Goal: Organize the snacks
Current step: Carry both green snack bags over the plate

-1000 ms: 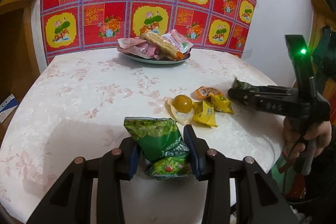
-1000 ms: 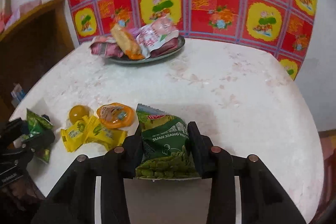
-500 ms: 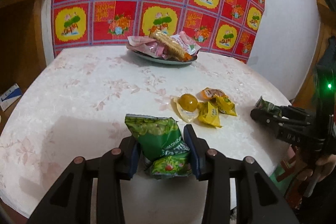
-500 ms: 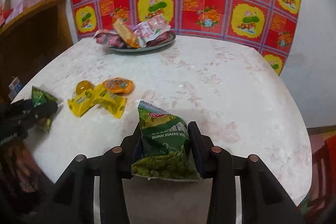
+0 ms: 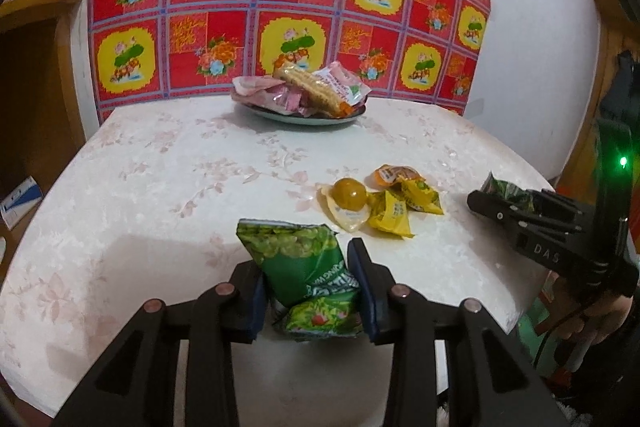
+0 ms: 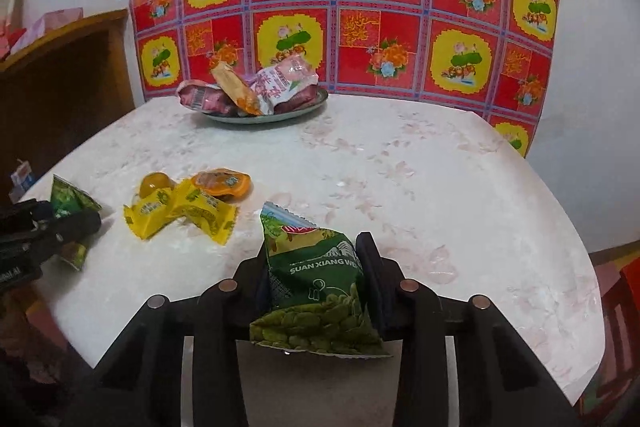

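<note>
green snack packet (image 5: pixel 304 267) pinched between closing left gripper (image 5: pixel 310 283) jaws, above table (image 5: pixel 160 195)

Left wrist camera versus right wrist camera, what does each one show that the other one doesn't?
Only the left wrist view: the person's hand holding the right hand-held gripper.

Only the right wrist view: the "SUAN XIANG" print on that gripper's green packet.

Both: the plate piled with snacks, two yellow packets beside an orange jelly cup, the floral table, and a green packet pinched in the left hand-held gripper.
</note>
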`<state>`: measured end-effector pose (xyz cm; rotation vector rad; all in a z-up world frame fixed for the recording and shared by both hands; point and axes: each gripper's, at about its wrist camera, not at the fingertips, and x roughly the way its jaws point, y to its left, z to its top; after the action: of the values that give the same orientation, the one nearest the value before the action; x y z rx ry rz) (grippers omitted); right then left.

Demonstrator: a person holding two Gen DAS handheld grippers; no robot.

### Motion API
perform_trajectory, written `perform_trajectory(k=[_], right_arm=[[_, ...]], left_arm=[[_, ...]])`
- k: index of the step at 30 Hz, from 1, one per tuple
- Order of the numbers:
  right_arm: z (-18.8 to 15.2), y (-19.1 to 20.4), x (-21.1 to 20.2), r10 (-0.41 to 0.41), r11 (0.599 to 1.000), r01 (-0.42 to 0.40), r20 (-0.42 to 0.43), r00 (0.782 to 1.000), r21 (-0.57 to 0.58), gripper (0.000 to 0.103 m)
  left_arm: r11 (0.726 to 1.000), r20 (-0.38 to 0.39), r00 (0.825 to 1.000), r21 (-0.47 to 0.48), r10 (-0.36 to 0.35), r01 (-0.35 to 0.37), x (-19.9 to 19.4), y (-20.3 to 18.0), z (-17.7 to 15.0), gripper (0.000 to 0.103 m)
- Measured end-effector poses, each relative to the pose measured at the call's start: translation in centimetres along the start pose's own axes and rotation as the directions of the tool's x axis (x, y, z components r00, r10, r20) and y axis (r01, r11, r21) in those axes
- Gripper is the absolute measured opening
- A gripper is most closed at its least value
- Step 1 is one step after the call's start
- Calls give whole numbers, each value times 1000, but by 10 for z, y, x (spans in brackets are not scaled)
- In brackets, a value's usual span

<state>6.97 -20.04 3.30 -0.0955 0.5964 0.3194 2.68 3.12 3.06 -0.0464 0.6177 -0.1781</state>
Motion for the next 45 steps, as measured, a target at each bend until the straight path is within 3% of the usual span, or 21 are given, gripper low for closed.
perform_trajectory(k=[4, 7, 10, 15, 20, 29, 32, 36, 45], right_arm=[[6, 2, -10, 53, 999, -53, 44, 998, -1, 37], [11, -2, -14, 143, 988, -147, 84, 986, 39, 36], [15, 0, -15, 135, 990, -138, 97, 986, 30, 34], [24, 12, -18, 98, 995, -93, 131, 986, -42, 30], [36, 23, -24, 83, 993, -66, 179, 980, -100, 29], [65, 16, 0, 101, 993, -90, 142, 985, -78, 29], [83, 10, 12, 71, 994, -60, 126, 989, -89, 29], [110, 2, 24, 28, 996, -17, 119, 993, -88, 29], [151, 1, 54, 88, 991, -76, 109, 990, -111, 30]], left_arm=[[1000, 47, 999, 12, 19, -20, -6, -4, 6, 37], [998, 105, 992, 13, 64, -65, -11, -3, 10, 36], [999, 103, 994, -42, 37, -33, -12, 4, 17, 35], [999, 173, 984, -14, 32, -30, -18, 2, 26, 34], [996, 145, 987, -52, 73, -66, -6, 12, 46, 34], [995, 138, 985, -5, 101, -102, 3, 13, 89, 34], [994, 126, 986, 24, 106, -110, 11, 12, 109, 34], [994, 129, 988, 69, 79, -89, 24, 10, 130, 34], [994, 90, 995, 99, 34, -43, 60, 21, 172, 34]])
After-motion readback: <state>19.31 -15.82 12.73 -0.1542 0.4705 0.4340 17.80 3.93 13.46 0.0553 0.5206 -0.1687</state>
